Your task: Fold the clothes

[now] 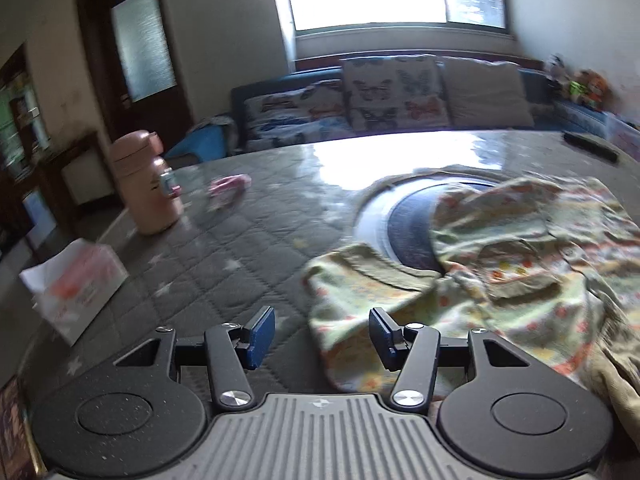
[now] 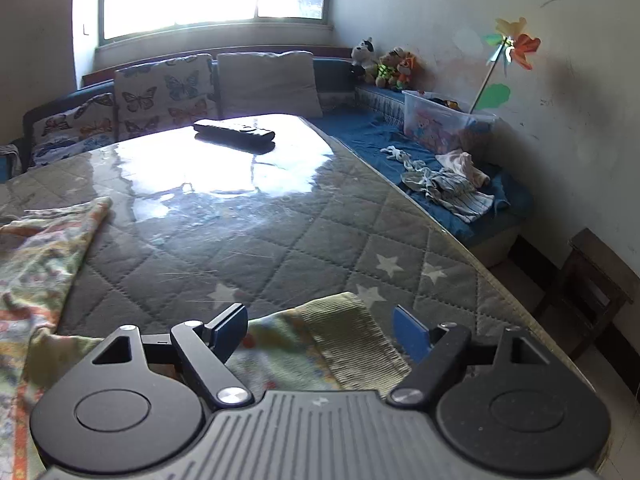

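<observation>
Your left gripper [image 1: 322,338] was spread apart over the quilted table [image 1: 208,248], a hem of the printed garment [image 1: 500,264] lying between its blue pads [image 1: 262,336]. Your right gripper [image 2: 320,334] likewise stood apart, straddling the garment's ribbed cuff [image 2: 352,340]. A remote control [image 2: 234,132] lay beyond.

The left gripper [image 1: 322,338], black with blue pads, hovers with jaws spread over a grey quilted star-print table cover [image 1: 224,248]. A crumpled pale-green floral garment [image 1: 480,280] lies just ahead, its near edge between the fingertips. A pink flask [image 1: 146,182] stands far left, near a white carton [image 1: 76,288].
</observation>
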A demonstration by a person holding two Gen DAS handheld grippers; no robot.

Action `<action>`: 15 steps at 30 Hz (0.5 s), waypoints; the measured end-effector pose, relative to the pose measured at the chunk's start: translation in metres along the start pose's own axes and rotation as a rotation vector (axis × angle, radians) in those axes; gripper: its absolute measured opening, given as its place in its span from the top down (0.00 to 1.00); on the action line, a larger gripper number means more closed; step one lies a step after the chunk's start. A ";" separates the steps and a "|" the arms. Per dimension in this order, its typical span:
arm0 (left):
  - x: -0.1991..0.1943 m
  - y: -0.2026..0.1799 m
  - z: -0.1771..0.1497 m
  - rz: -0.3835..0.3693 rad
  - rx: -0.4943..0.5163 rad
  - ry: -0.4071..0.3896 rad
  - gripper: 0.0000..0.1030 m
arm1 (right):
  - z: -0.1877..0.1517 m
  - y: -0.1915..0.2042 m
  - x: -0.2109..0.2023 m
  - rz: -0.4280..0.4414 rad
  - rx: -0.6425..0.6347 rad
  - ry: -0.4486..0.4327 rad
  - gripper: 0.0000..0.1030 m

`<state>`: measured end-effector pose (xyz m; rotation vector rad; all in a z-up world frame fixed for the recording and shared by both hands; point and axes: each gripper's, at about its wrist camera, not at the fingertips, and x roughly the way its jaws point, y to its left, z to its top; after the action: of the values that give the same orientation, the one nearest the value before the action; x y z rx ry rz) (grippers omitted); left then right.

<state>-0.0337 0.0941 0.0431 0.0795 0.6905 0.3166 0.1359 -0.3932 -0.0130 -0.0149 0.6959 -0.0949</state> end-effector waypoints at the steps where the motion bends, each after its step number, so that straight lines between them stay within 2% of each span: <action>1: 0.003 -0.007 0.000 -0.013 0.034 0.000 0.46 | -0.001 0.003 -0.003 0.011 -0.002 -0.001 0.20; 5: 0.021 -0.031 0.000 -0.017 0.138 -0.003 0.48 | -0.006 0.012 -0.009 0.046 -0.007 0.001 0.19; 8: 0.034 -0.044 0.002 -0.021 0.199 -0.005 0.53 | -0.010 0.019 -0.010 0.073 -0.011 0.008 0.19; 12: 0.055 -0.050 0.000 -0.015 0.255 0.005 0.72 | -0.015 0.029 -0.012 0.100 -0.020 0.006 0.19; 13: 0.057 -0.049 -0.001 -0.009 0.251 0.000 0.83 | -0.016 0.031 -0.011 0.104 -0.019 0.009 0.19; 15: 0.059 -0.040 0.000 0.011 0.214 -0.013 0.93 | -0.017 0.032 -0.007 0.105 -0.011 0.020 0.19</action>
<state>0.0196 0.0743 -0.0007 0.2886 0.7098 0.2523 0.1224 -0.3602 -0.0228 0.0117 0.7157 0.0100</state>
